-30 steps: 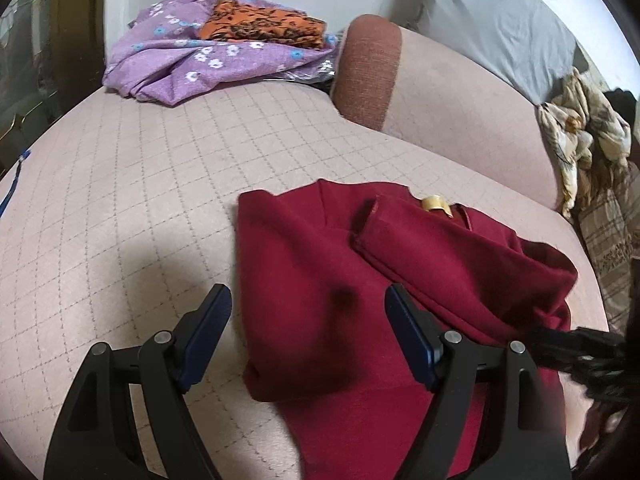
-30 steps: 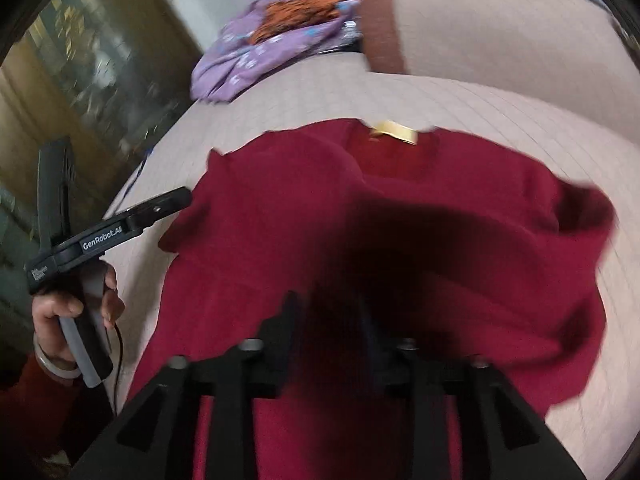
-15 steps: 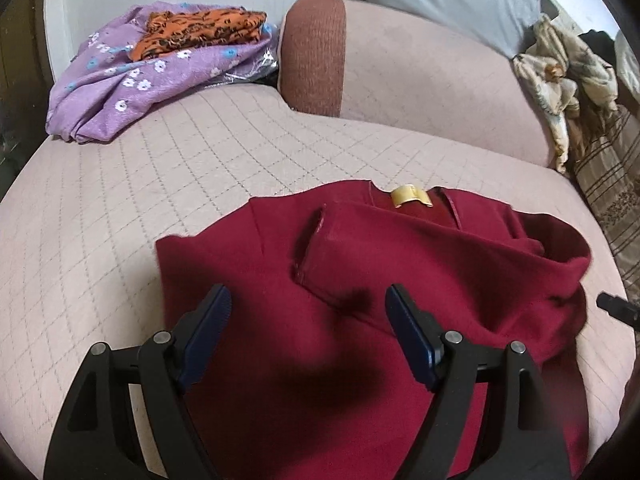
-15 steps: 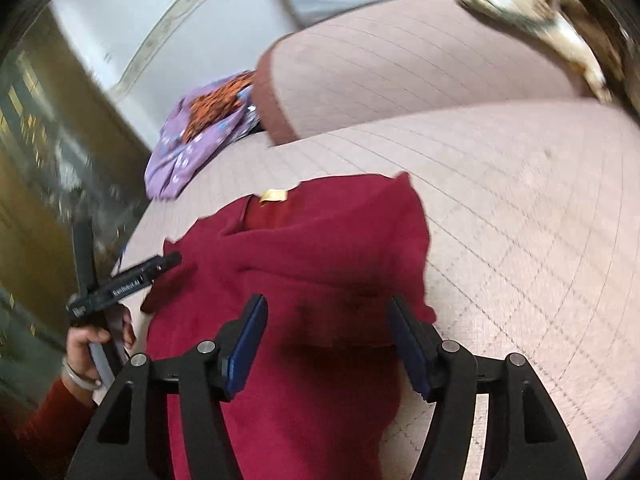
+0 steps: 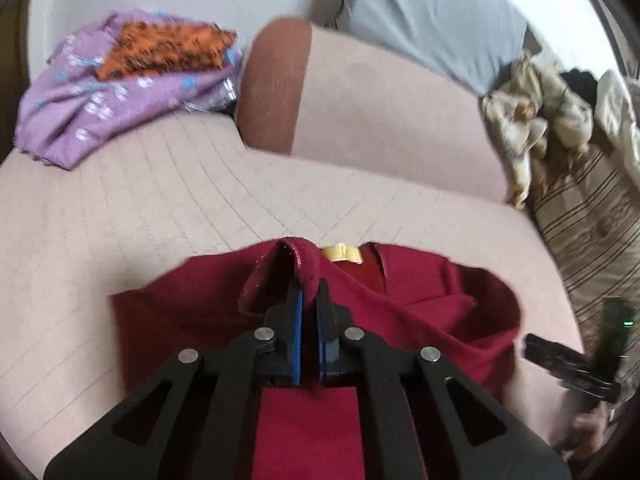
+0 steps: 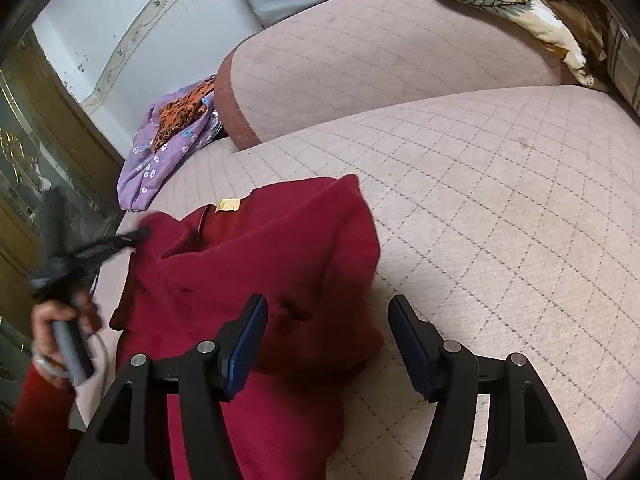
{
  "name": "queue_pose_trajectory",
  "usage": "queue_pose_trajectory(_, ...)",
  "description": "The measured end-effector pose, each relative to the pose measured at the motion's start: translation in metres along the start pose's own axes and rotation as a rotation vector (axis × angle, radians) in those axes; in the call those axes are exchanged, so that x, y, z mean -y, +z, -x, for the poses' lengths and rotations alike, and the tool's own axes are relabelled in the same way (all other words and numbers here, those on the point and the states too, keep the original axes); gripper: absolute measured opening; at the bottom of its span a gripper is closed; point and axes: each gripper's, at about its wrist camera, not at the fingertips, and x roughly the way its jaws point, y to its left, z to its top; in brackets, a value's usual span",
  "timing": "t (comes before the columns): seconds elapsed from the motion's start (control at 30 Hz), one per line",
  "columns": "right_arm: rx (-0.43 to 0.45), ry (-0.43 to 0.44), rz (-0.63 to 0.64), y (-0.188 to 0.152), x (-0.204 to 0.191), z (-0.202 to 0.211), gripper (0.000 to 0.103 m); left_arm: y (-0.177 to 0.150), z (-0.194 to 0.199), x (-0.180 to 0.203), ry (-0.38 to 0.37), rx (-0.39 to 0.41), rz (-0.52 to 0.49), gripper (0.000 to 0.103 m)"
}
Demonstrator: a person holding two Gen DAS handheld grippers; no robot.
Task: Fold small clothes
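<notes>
A dark red garment (image 5: pixel 420 320) with a yellow neck label (image 5: pixel 342 253) lies on the pink quilted sofa seat (image 5: pixel 160 200). My left gripper (image 5: pixel 308 292) is shut on a raised fold of the garment's left part, a sleeve end, held up near the collar. In the right wrist view the garment (image 6: pixel 280 264) lies with its right side folded inward. My right gripper (image 6: pixel 328 316) is open and empty, low over the garment's right edge. The left gripper shows blurred at the left of that view (image 6: pixel 100 248).
A purple flowered cloth (image 5: pixel 100 112) with an orange patterned piece (image 5: pixel 160 50) on it sits at the back left. The sofa backrest (image 5: pixel 380 112), a grey pillow (image 5: pixel 432 16), and crumpled beige clothes (image 5: pixel 536 108) on a striped cushion (image 5: pixel 592 232) are at the right.
My left gripper has closed on a fold of the red garment and lifted it toward the collar. My right gripper let go of the garment, opened, and now sits by its right edge.
</notes>
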Motion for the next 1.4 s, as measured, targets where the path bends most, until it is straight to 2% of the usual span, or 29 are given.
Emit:
queue_pose_trajectory(0.1, 0.0, 0.001, 0.002, -0.001, 0.0, 0.002, 0.065, -0.017, 0.027, -0.014, 0.028, 0.009, 0.03, 0.003)
queue_pose_trajectory(0.17, -0.002, 0.012, -0.001, -0.001, -0.001, 0.002, 0.065, -0.029, 0.03, -0.023, 0.049, -0.001, 0.045, 0.003)
queue_pose_trajectory(0.23, -0.01, 0.007, 0.007, -0.003, -0.004, -0.001, 0.065, -0.044, 0.02, -0.033, 0.081, -0.028, 0.064, 0.003)
queue_pose_trajectory(0.37, -0.03, -0.041, 0.007, -0.005, -0.005, -0.009, 0.065, -0.064, -0.004, -0.048, 0.088, -0.074, 0.14, 0.003)
queue_pose_trajectory(0.5, -0.07, -0.054, 0.023, -0.01, 0.0, -0.024, 0.062, -0.064, -0.003, -0.05, 0.088, -0.06, 0.144, 0.003)
queue_pose_trajectory(0.53, -0.066, -0.055, 0.032, -0.009, 0.0, -0.027, 0.038, -0.063, 0.0, -0.05, 0.087, -0.05, 0.14, 0.003)
queue_pose_trajectory(0.57, -0.054, -0.056, 0.035, -0.008, 0.001, -0.028, 0.01, -0.063, 0.001, -0.051, 0.087, -0.044, 0.14, 0.003)
queue_pose_trajectory(0.63, -0.032, -0.076, 0.037, -0.002, 0.0, -0.024, 0.009, -0.064, -0.002, -0.054, 0.091, -0.052, 0.135, 0.004)
queue_pose_trajectory(0.7, -0.075, -0.134, 0.057, -0.003, 0.0, -0.024, 0.009, -0.066, -0.01, -0.054, 0.108, -0.081, 0.127, 0.006)
queue_pose_trajectory(0.73, -0.103, -0.176, 0.079, -0.006, 0.002, -0.028, 0.01, -0.069, -0.015, -0.053, 0.126, -0.101, 0.12, 0.006)
queue_pose_trajectory(0.9, -0.107, -0.189, 0.063, -0.001, 0.0, -0.011, 0.021, -0.07, -0.014, -0.047, 0.149, -0.101, 0.095, 0.006)
queue_pose_trajectory(0.93, -0.059, -0.189, 0.05, 0.004, 0.0, 0.002, 0.036, -0.069, -0.013, -0.047, 0.147, -0.1, 0.097, 0.006)
queue_pose_trajectory(0.97, -0.014, -0.177, 0.039, 0.007, 0.0, 0.009, 0.064, -0.068, -0.013, -0.048, 0.145, -0.102, 0.099, 0.006)
queue_pose_trajectory(1.0, 0.02, -0.165, 0.03, 0.01, 0.0, 0.011, 0.075, -0.068, -0.014, -0.048, 0.145, -0.104, 0.103, 0.006)
queue_pose_trajectory(1.03, 0.056, -0.148, 0.019, 0.016, 0.0, 0.012, 0.081, -0.068, -0.014, -0.049, 0.143, -0.106, 0.106, 0.006)
queue_pose_trajectory(1.1, 0.053, -0.115, 0.018, 0.026, -0.003, 0.001, 0.081, -0.069, -0.014, -0.049, 0.145, -0.106, 0.104, 0.006)
queue_pose_trajectory(1.2, -0.035, -0.094, 0.062, 0.046, -0.009, -0.039, 0.081, -0.068, -0.012, -0.048, 0.149, -0.1, 0.096, 0.006)
queue_pose_trajectory(1.23, -0.084, -0.106, 0.09, 0.05, -0.011, -0.053, 0.076, -0.067, -0.01, -0.047, 0.149, -0.096, 0.091, 0.006)
queue_pose_trajectory(1.27, -0.105, -0.12, 0.119, 0.052, -0.014, -0.063, 0.048, -0.067, -0.01, -0.046, 0.15, -0.092, 0.084, 0.006)
queue_pose_trajectory(1.33, -0.089, -0.18, 0.159, 0.057, -0.019, -0.071, 0.012, -0.066, -0.01, -0.044, 0.152, -0.087, 0.072, 0.007)
queue_pose_trajectory(1.4, -0.062, -0.228, 0.144, 0.06, -0.014, -0.075, 0.012, -0.067, -0.011, -0.042, 0.157, -0.084, 0.053, 0.011)
